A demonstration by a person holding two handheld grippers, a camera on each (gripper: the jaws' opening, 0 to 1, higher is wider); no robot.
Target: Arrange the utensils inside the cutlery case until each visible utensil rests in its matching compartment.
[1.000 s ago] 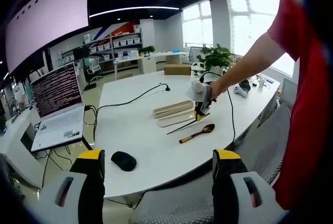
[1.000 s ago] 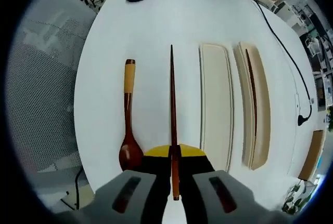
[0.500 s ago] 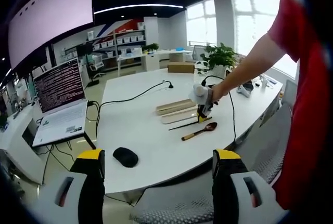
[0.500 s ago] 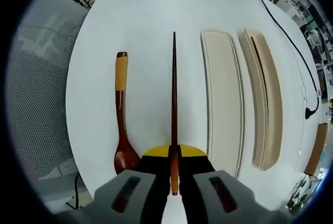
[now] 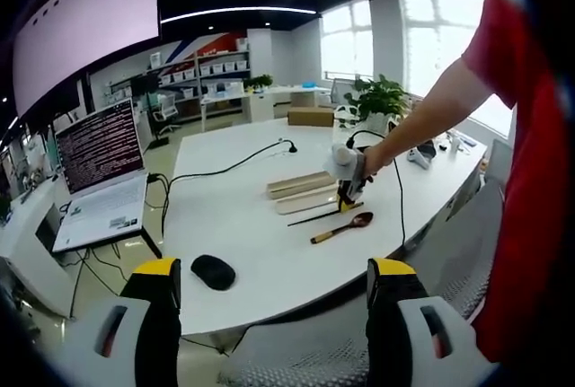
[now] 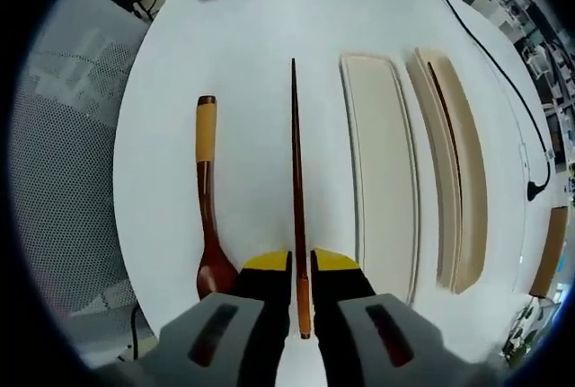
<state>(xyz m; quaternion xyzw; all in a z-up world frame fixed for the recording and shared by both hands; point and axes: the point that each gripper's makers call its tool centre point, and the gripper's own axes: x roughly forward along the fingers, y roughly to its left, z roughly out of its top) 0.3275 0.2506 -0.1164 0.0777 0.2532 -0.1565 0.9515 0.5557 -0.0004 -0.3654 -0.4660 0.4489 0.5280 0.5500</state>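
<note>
right gripper (image 6: 300, 272): jaws slightly parted, thin dark wooden chopstick (image 6: 295, 180) between them, grip uncertain. glossy spoon (image 6: 209, 207), yellow-banded handle, lay left of it; pale oblong case (image 6: 454, 162) and flat lid (image 6: 379, 171) lay right. left gripper (image 5: 269, 284): spread wide, empty.
</note>
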